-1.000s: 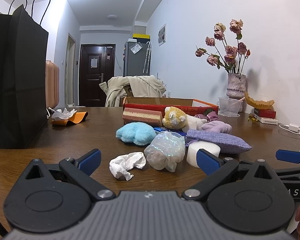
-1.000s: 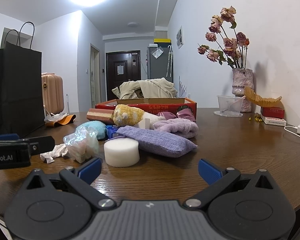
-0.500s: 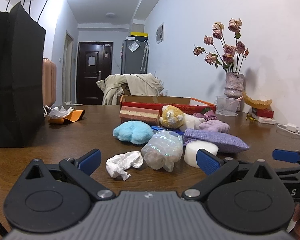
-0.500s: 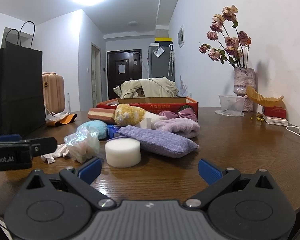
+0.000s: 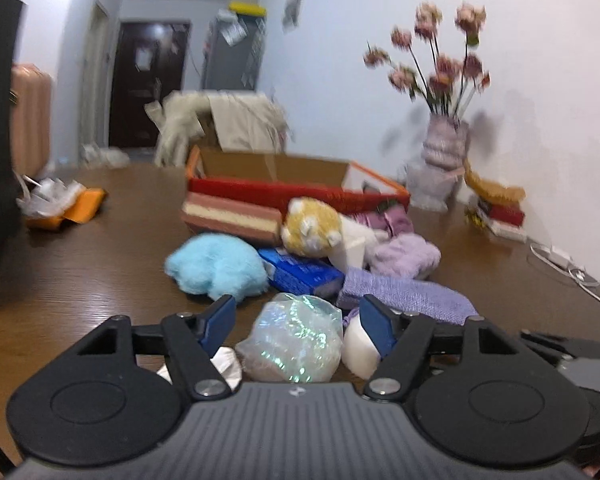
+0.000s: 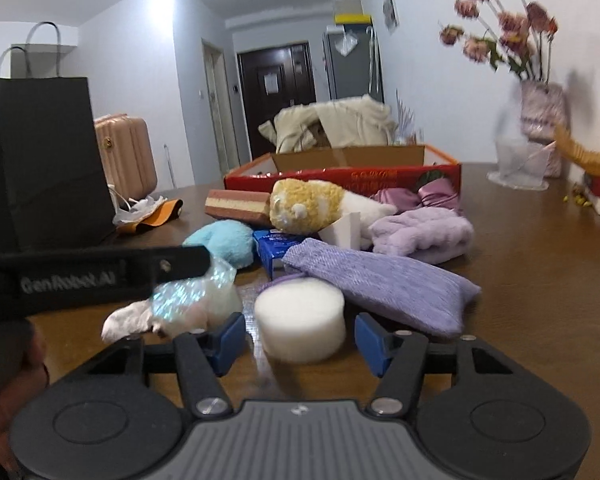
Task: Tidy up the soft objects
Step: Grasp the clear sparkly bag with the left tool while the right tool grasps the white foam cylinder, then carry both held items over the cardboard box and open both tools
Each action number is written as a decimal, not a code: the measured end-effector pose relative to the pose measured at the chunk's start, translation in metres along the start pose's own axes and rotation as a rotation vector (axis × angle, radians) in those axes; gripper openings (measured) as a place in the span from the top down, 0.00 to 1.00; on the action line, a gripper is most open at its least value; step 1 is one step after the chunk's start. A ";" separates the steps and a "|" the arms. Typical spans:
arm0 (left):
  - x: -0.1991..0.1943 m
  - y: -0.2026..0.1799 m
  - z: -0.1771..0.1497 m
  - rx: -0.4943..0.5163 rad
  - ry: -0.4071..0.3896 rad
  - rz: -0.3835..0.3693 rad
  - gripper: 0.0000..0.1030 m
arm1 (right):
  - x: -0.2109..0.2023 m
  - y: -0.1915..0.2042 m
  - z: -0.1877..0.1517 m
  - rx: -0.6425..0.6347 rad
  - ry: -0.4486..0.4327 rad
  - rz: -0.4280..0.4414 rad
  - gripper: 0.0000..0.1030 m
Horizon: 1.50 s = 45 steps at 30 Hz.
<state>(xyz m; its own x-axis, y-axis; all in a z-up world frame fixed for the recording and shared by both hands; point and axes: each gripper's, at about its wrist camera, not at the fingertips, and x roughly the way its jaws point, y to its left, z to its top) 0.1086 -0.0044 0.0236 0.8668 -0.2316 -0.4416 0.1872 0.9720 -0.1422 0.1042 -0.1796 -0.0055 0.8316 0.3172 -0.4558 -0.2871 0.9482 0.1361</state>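
Observation:
A pile of soft things lies on the wooden table. My left gripper is open, its fingers either side of an iridescent plastic-wrapped ball. My right gripper is open around a white foam cylinder. Behind lie a blue fluffy toy, a yellow plush, a lilac pouch, a lilac fluffy cloth, a blue packet and a striped sponge block. A crumpled white tissue lies left of the ball.
An open red cardboard box stands behind the pile. A black paper bag stands at the left, an orange wrapper beside it. A vase of dried roses, a clear tub and books stand at the right wall.
Both grippers have moved forward and lower into the pile. The left now straddles the iridescent ball and the right straddles the foam cylinder. Both finger gaps look narrower.

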 end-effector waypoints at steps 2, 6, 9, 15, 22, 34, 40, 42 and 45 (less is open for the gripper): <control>0.012 0.004 0.004 -0.017 0.045 -0.025 0.41 | 0.013 0.001 0.006 -0.001 0.026 -0.003 0.42; 0.025 0.010 0.004 -0.049 0.119 -0.068 0.71 | 0.031 0.004 0.011 -0.015 0.059 -0.018 0.47; 0.019 0.012 0.000 -0.054 0.114 -0.077 0.77 | 0.028 0.003 0.012 -0.019 0.065 -0.005 0.51; -0.011 0.013 0.011 -0.084 0.072 -0.083 0.88 | -0.007 0.001 0.012 0.001 0.041 0.090 0.53; -0.033 0.019 0.095 -0.086 -0.012 -0.139 0.89 | -0.039 -0.021 0.082 0.032 -0.095 0.218 0.53; 0.179 0.065 0.279 -0.031 0.126 0.030 0.88 | 0.133 -0.105 0.286 -0.066 -0.006 0.158 0.52; 0.314 0.107 0.265 -0.096 0.246 0.147 0.86 | 0.283 -0.151 0.300 -0.052 0.196 -0.005 0.52; 0.340 0.112 0.260 -0.067 0.272 0.163 0.86 | 0.318 -0.159 0.294 -0.071 0.230 -0.068 0.51; 0.361 0.115 0.255 -0.020 0.303 0.197 0.41 | 0.348 -0.159 0.284 -0.124 0.258 -0.134 0.47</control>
<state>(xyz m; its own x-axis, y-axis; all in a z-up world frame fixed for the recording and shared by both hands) 0.5610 0.0338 0.0738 0.7087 -0.0442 -0.7041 0.0185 0.9989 -0.0441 0.5743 -0.2148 0.0644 0.7227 0.1600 -0.6724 -0.2521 0.9668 -0.0409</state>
